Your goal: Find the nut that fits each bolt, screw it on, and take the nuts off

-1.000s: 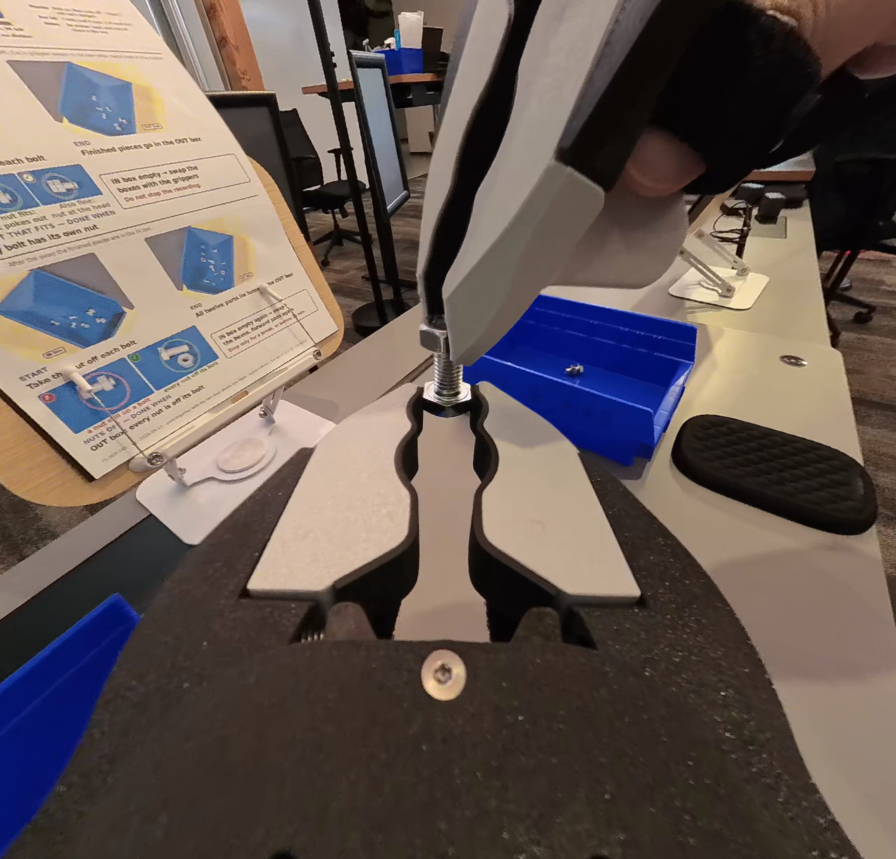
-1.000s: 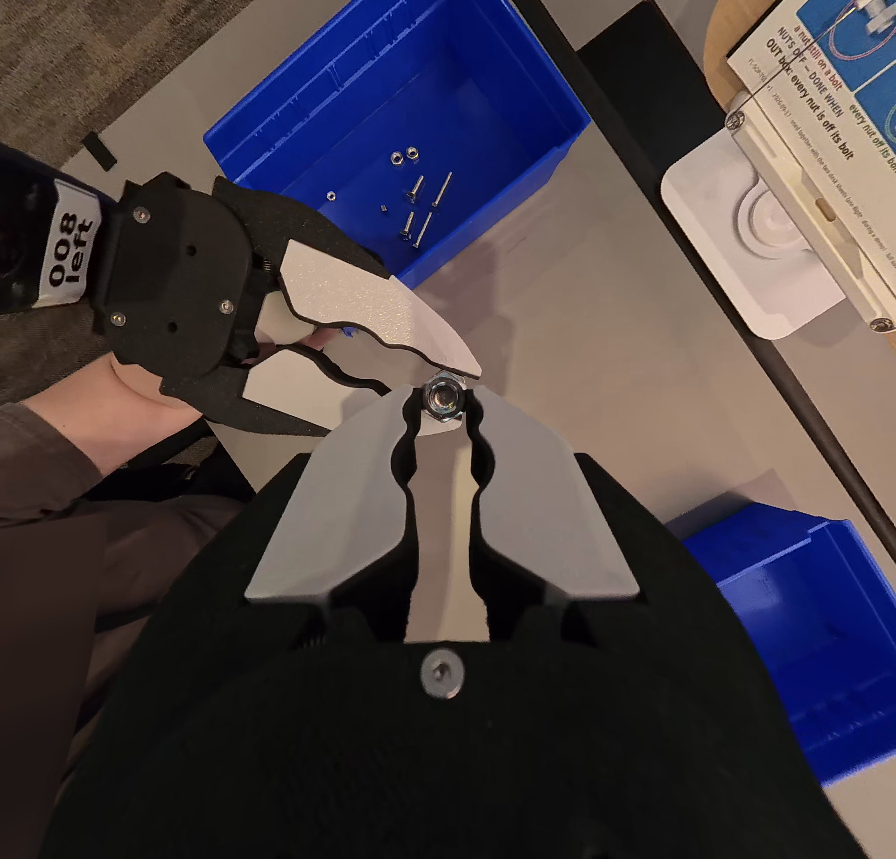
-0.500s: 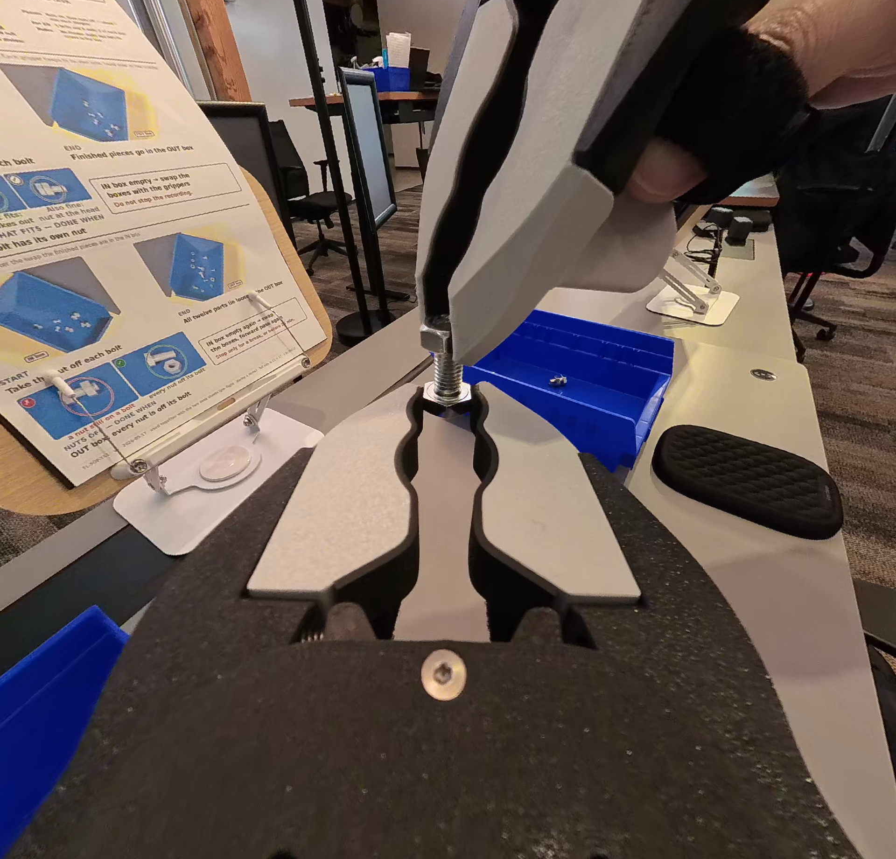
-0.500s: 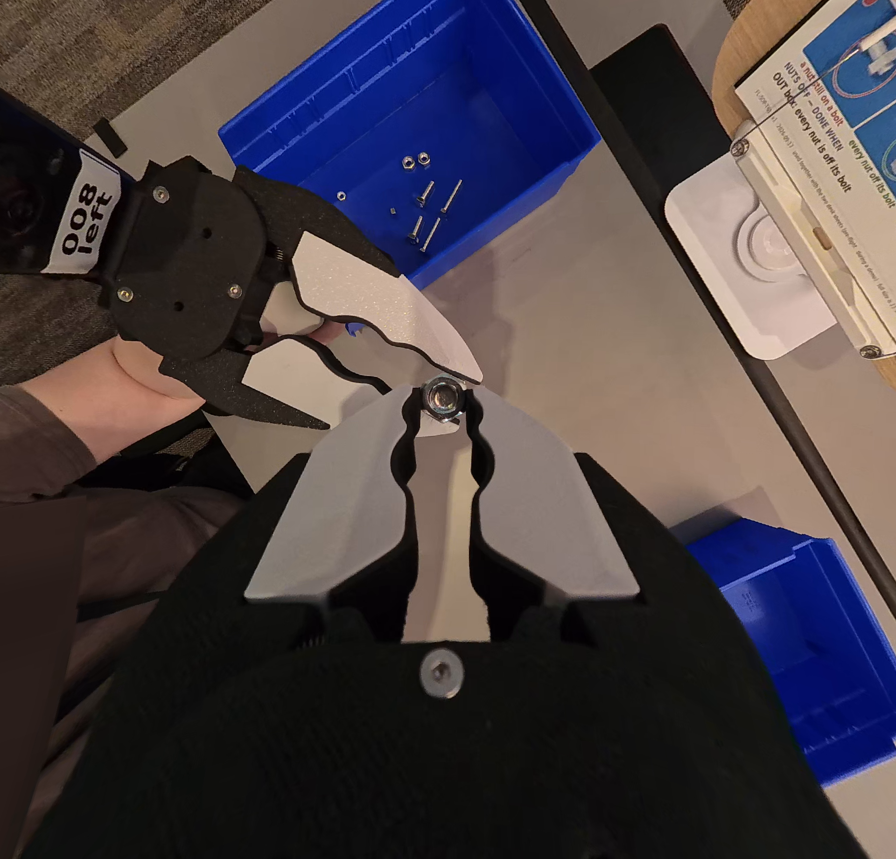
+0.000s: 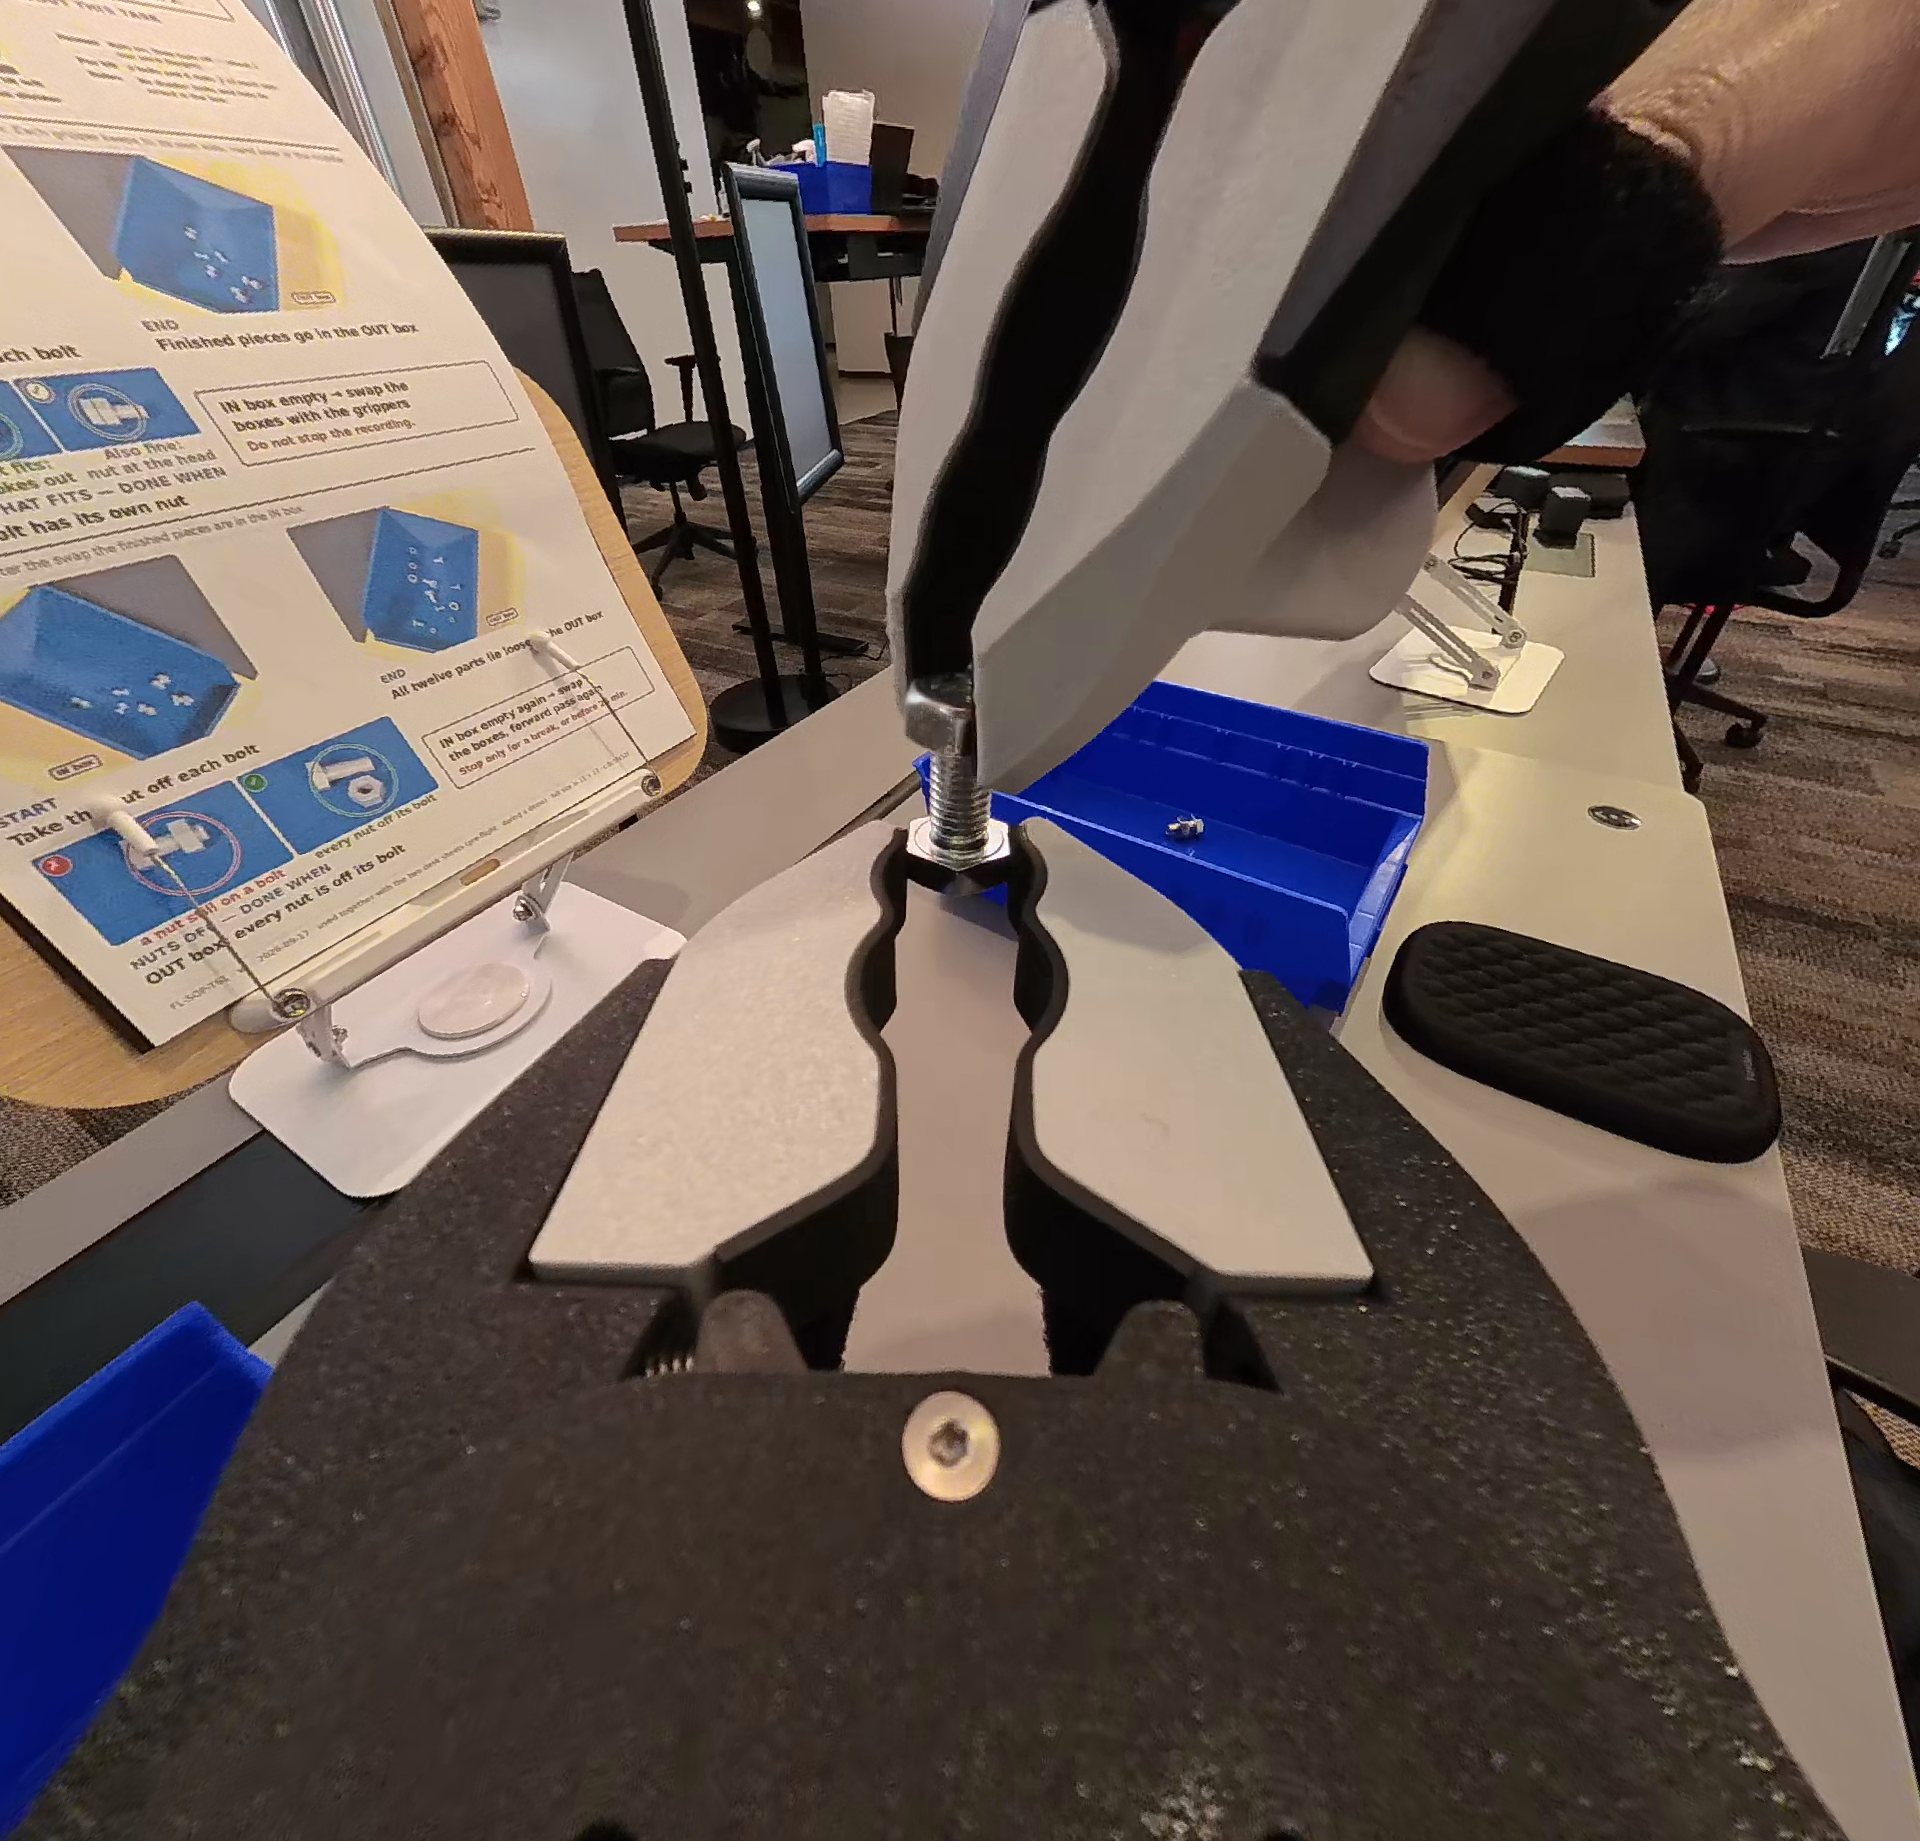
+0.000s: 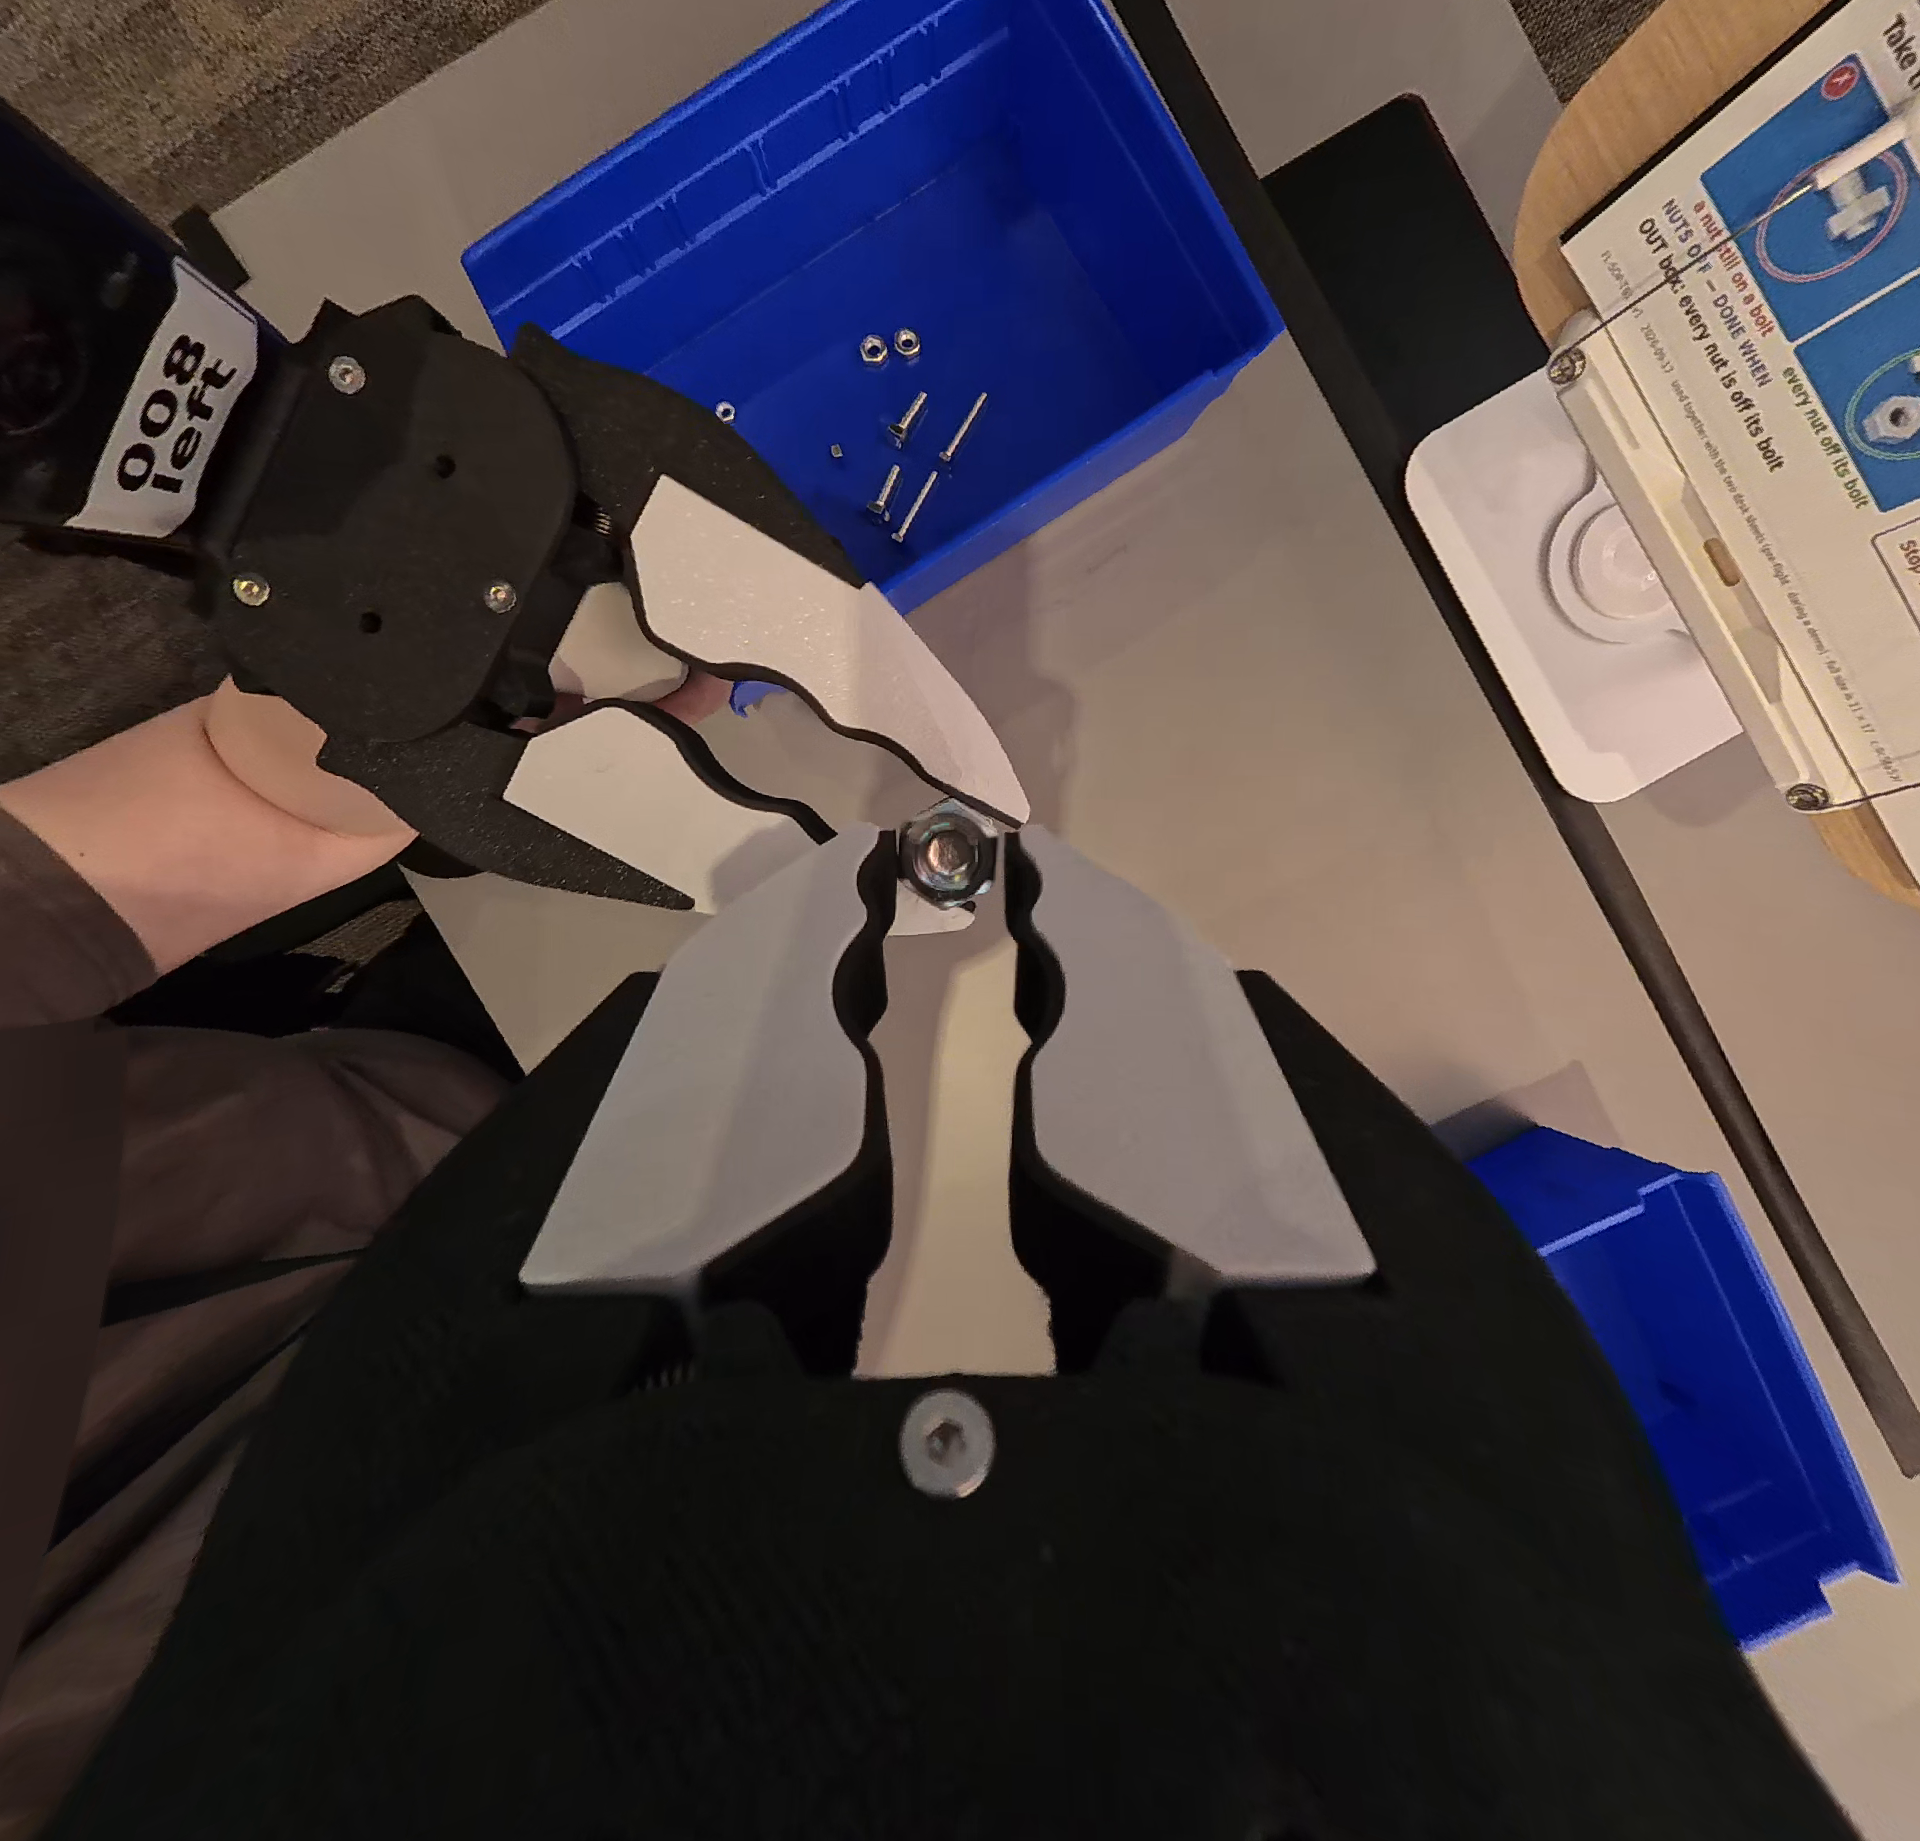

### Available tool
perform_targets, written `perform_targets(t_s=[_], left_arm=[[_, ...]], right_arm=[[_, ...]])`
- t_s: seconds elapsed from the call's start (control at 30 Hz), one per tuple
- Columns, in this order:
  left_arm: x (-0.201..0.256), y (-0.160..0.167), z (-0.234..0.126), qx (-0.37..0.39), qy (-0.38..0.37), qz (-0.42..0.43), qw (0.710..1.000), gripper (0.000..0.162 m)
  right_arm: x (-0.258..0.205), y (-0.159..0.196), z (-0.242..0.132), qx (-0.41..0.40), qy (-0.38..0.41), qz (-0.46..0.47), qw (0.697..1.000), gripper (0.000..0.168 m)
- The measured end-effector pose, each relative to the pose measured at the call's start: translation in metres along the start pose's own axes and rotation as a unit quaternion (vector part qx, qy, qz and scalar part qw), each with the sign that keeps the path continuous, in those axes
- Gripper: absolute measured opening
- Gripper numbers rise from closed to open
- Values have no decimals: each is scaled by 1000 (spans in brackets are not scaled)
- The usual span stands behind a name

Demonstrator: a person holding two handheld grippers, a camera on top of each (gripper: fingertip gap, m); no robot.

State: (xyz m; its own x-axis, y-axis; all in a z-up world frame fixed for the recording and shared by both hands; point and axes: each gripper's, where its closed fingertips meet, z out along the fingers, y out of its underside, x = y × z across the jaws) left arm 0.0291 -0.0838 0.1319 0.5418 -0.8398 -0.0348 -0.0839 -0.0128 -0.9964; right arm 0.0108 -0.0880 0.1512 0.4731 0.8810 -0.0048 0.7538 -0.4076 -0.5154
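My left claw (image 5: 954, 846) grips a hex nut (image 5: 954, 844) threaded on an upright bolt (image 5: 943, 752), while my right claw (image 6: 940, 861) clamps the bolt's head from above. Both hover over the grey counter (image 6: 1195, 700), between a blue bin (image 6: 1039, 233) holding loose nuts and bolts and another blue bin (image 5: 1278, 804).

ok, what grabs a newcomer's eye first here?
Dead centre: the left gripper pinches a nut while the right gripper clamps the head of the bolt from above, both held over the table. Next, the blue bin at the table's edge holding loose nuts and screws.
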Motion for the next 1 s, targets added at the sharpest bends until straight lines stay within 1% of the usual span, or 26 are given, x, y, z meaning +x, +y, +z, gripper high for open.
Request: perform_targets(t_s=[0.7,1.0], left_arm=[[4,-1,1,5,17,-10,1000,18],[4,1,2,2,22,-14,1000,18]], right_arm=[[3,1,-3,5,13,-18,1000,29],[1,1,-3,8,6,-24,1000,30]])
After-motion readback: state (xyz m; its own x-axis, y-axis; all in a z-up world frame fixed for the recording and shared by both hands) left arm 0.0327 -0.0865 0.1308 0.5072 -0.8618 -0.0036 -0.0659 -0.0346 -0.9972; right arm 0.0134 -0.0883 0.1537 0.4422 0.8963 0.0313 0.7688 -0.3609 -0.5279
